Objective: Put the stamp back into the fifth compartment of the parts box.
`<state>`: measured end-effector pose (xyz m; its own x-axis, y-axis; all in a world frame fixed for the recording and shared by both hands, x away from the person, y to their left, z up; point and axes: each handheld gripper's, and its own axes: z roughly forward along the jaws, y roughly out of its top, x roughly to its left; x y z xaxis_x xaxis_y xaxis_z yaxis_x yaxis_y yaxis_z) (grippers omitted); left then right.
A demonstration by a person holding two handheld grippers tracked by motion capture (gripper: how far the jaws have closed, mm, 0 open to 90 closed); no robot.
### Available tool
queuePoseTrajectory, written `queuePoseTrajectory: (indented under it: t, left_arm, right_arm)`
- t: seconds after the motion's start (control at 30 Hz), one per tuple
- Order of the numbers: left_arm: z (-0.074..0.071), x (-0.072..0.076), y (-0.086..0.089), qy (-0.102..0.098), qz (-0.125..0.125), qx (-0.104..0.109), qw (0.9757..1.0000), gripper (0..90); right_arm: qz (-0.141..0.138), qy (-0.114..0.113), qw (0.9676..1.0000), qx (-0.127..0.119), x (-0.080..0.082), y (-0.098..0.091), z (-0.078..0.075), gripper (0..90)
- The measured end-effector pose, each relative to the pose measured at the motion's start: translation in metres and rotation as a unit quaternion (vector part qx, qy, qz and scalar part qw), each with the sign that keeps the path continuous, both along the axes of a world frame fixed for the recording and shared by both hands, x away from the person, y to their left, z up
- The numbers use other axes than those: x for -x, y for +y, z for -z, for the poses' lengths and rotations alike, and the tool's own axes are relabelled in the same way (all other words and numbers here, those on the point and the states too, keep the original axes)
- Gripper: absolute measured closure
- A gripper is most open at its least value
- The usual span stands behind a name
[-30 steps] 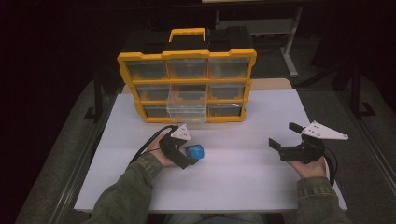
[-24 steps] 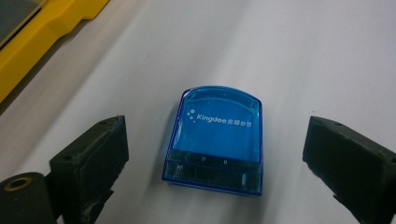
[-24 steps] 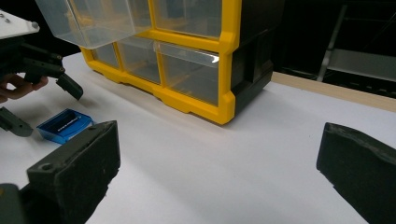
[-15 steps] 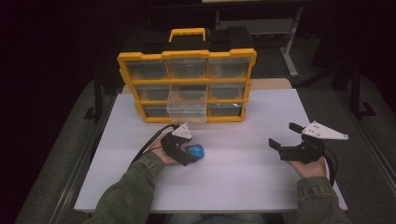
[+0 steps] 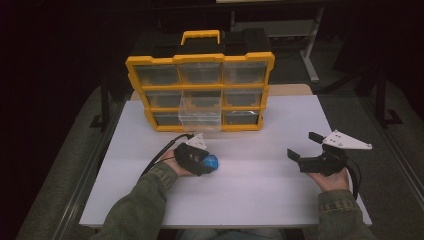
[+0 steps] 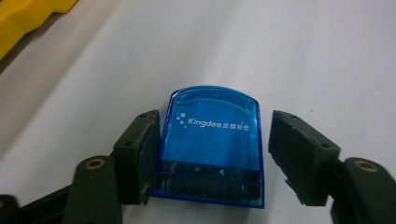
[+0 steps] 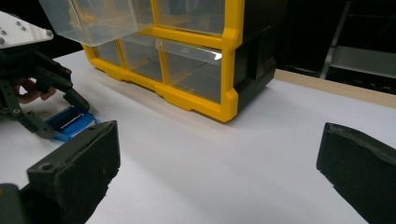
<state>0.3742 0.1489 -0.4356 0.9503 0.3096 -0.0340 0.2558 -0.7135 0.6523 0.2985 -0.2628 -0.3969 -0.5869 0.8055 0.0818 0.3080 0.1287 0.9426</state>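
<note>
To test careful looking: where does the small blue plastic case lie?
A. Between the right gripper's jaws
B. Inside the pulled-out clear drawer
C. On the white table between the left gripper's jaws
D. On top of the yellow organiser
C: the blue case lies flat on the white table, between the jaws of the left gripper.

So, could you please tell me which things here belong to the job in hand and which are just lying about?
In use:
- blue stamp, between the jaws of the left gripper, which have just been closing
- pulled-out clear drawer of the yellow organizer

Lying about:
- right gripper, open and idle
- shut drawers
- white table
</note>
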Motion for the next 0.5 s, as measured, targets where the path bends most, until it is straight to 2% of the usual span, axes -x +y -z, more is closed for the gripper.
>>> queuePoseTrajectory:
  t: [0.13, 0.5]
  left_arm:
    - [0.0005, -0.0011, 0.002, -0.002, -0.002, 0.002, 1.0, 39.6]
    - [0.0008, 0.0006, 0.0012, -0.015, 0.007, -0.007, 0.9998, 41.1]
  right_arm:
    - [0.002, 0.0, 1.0, 0.001, 0.0002, 0.0, -0.0001, 0.0]
    - [0.004, -0.002, 1.0, 0.0, 0.0007, -0.0009, -0.0006, 0.0]
